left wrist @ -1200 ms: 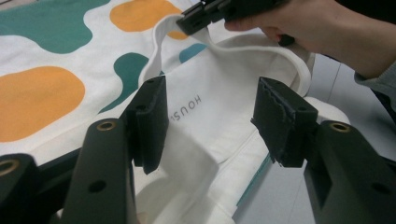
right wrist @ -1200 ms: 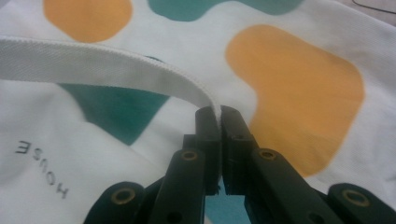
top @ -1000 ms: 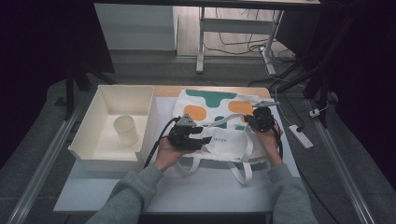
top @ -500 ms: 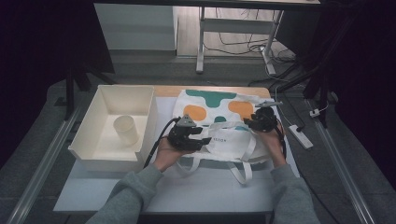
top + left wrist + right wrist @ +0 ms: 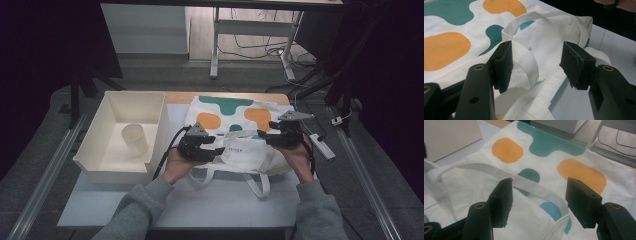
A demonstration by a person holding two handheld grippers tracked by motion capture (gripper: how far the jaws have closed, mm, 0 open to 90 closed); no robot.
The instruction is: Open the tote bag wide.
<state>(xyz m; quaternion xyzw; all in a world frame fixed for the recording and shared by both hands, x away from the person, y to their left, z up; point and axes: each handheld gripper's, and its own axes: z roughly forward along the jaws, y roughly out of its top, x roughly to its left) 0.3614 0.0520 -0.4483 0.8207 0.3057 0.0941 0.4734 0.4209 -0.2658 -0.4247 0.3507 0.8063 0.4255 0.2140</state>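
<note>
Lying limp, the cotton tote bag (image 5: 235, 131) shows rounded orange and teal blobs.

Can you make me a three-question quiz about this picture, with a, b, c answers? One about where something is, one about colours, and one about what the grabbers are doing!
1. Where is the little cup?
a) inside the white box
b) on top of the bag
c) on the floor

2. What colours are the blobs on the bag?
a) red and purple
b) orange, green and blue
c) pink and black

3. How are the jaws of the right gripper?
a) squeezed tight on the cup
c) open, having just let go, above the bag's rim
b) shut on a cable

Answers:
1 a: the cup stands in the box, left of the bag.
2 b: the right gripper view shows orange, green and blue patches on white cloth.
3 c: its jaws have just been opening and stand apart, pressing nothing. The left gripper is open too, with a strap between its jaws.
</note>
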